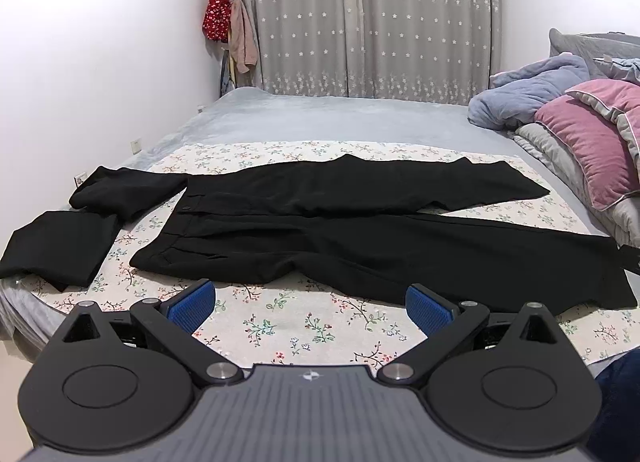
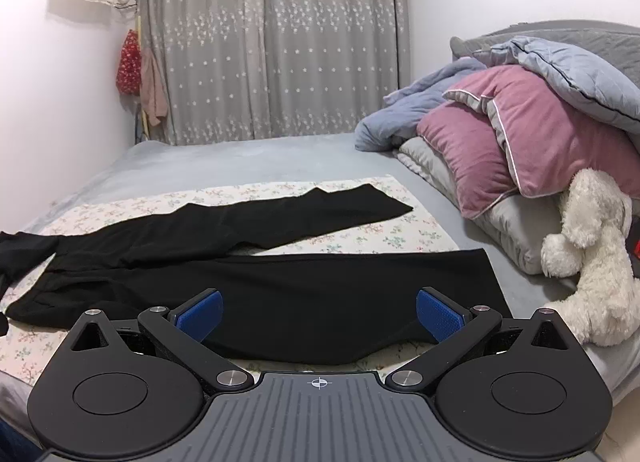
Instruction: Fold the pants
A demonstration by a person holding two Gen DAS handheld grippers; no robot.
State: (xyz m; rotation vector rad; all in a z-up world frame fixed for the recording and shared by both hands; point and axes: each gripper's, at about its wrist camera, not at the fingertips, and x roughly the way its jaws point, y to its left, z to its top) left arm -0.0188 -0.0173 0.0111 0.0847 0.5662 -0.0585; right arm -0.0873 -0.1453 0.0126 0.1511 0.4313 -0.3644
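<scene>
I see pants (image 1: 360, 229) lying crosswise ahead, waist left, legs right; left gripper (image 1: 311, 312) & right gripper (image 2: 319, 316) both wide open, empty, right nearer the cuffs.

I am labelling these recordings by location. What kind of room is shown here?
Most likely a home bedroom: a bed with piled pillows, a drawn grey curtain, and a stuffed toy beside the black pants.

We had open floral sheet (image 1: 280, 326) along the bed's near edge, and bare grey bedding (image 1: 320, 117) beyond the pants (image 1: 360, 229). Piled pillows (image 2: 540, 133) and a plush toy (image 2: 592, 254) blocked the right side.
</scene>
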